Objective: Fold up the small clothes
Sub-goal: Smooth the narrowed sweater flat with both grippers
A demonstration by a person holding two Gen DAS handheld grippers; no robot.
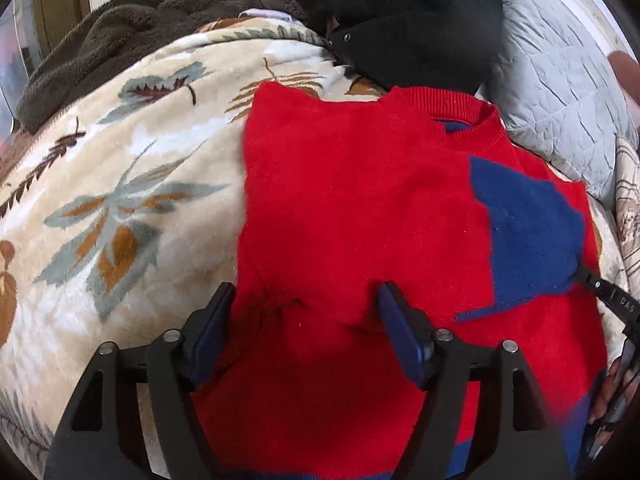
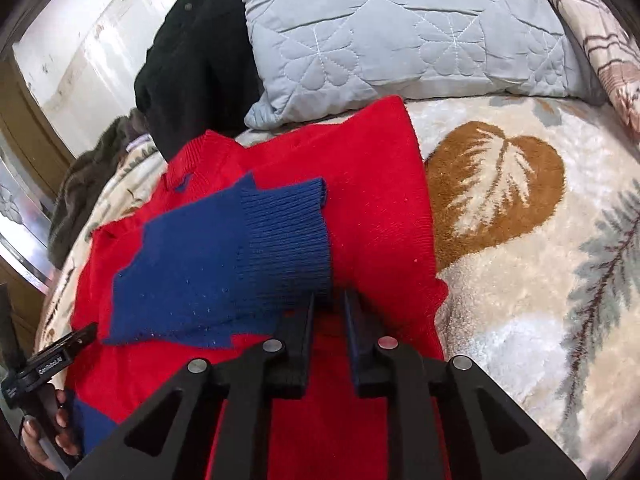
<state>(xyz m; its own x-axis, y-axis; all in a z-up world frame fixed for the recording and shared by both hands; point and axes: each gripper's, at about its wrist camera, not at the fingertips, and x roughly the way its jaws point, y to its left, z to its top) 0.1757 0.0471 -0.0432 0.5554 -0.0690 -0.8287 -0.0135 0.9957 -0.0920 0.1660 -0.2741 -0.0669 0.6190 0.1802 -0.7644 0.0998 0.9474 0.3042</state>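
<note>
A small red sweater (image 1: 360, 208) with blue trim lies flat on a leaf-patterned blanket (image 1: 120, 200). Its blue sleeve (image 1: 528, 240) is folded across the chest. My left gripper (image 1: 306, 304) is open, its fingers resting on the sweater's lower left part. In the right wrist view the sweater (image 2: 380, 208) fills the centre, and my right gripper (image 2: 330, 304) is shut on the ribbed blue cuff (image 2: 284, 240) of the sleeve, holding it over the red body. The right gripper's tip also shows in the left wrist view (image 1: 592, 280).
A grey quilted pillow (image 2: 400, 28) and a black garment (image 1: 408, 20) lie just beyond the sweater's collar. A brown fleece (image 1: 120, 40) is heaped at the far left. A patterned cushion (image 2: 600, 48) is at the right. The blanket (image 2: 540, 240) spreads to the right.
</note>
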